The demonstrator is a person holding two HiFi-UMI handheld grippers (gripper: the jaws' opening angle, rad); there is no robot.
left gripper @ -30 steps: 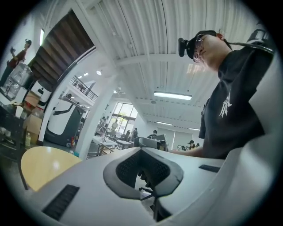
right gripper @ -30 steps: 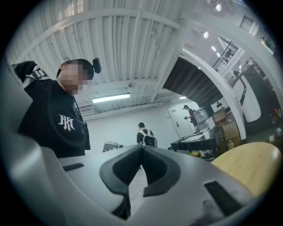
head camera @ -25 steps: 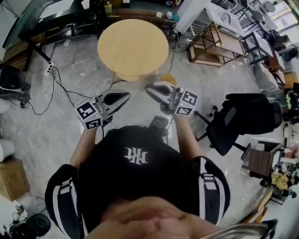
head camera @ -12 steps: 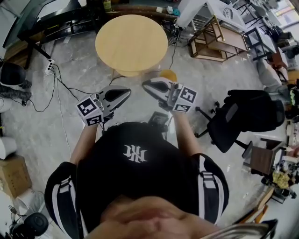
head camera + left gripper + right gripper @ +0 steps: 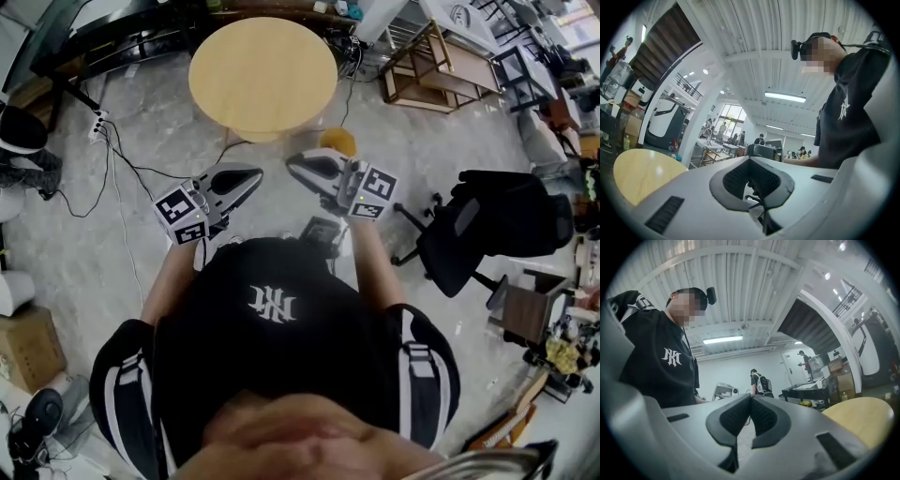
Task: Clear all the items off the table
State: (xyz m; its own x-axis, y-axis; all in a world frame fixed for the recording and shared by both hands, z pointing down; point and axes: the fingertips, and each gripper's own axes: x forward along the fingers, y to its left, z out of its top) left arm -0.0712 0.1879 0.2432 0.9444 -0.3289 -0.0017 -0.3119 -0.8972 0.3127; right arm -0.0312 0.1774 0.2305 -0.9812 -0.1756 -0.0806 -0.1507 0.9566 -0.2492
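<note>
The round wooden surface point(image 5: 262, 75) stands on the floor in front of the person, a little beyond both grippers and not touched by either of them. In the head view its top is bare: I see no item on it. The two gripper views, which each catch one edge of it point(image 5: 642, 173) point(image 5: 855, 418), also show only plain wood.

The left gripper point(image 5: 248, 176) and the right gripper point(image 5: 298, 167) are held level before the person's chest, with their tips turned toward each other and a small gap between them. In each gripper's own view the jaws are closed pad against pad point(image 5: 750, 161) point(image 5: 750, 401), and nothing is between them, so neither gripper carries anything.

Just beyond the right gripper, near the foot of the surface, lies a round orange thing point(image 5: 337, 141) on the floor; I cannot tell what it is. Cables point(image 5: 122, 159) run over the floor at the left, and a black office chair point(image 5: 487, 234) stands well apart at the right.

My judgement is that the clearing is finished, because no item is left on the surface to take away.
</note>
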